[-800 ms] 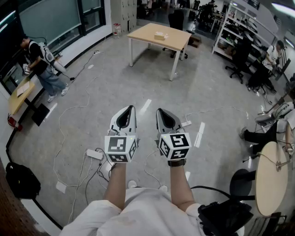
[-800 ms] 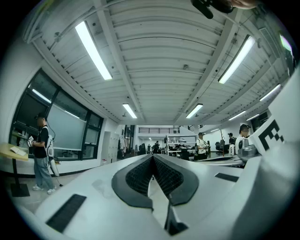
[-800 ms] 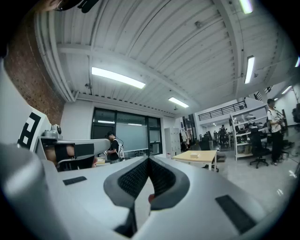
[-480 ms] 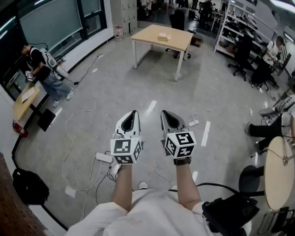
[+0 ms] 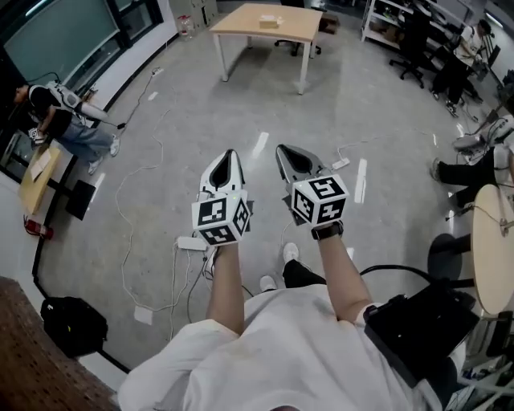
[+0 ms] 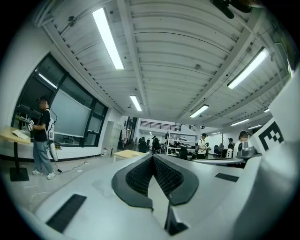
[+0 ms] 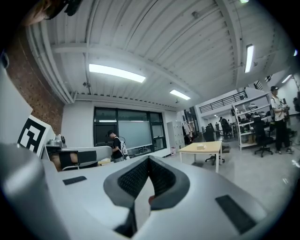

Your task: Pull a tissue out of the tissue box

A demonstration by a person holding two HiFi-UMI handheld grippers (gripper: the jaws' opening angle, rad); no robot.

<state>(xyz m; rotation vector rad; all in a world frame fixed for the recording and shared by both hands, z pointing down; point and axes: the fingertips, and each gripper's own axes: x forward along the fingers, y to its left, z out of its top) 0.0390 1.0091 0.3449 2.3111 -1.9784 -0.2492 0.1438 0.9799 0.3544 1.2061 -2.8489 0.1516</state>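
Observation:
A small light tissue box [image 5: 270,22] sits on a wooden table [image 5: 241,24] far across the room, at the top of the head view. In the right gripper view the box [image 7: 200,146] and the table [image 7: 209,149] appear small at the right. My left gripper [image 5: 228,154] and right gripper [image 5: 281,148] are held level, side by side in front of the person, over the grey floor and far from the table. Both are shut with nothing between the jaws, as the left gripper [image 6: 153,157] and right gripper [image 7: 148,159] views show.
White cables and a power strip [image 5: 191,243] lie on the floor below the grippers. A person [image 5: 64,120] stands by the windows at the left. A round table [image 5: 494,265] and seated people are at the right. A black bag [image 5: 74,325] lies at the lower left.
The head view has tipped further down: the table and box have slid to the top edge and the person's feet show. The grippers stay side by side and shut.

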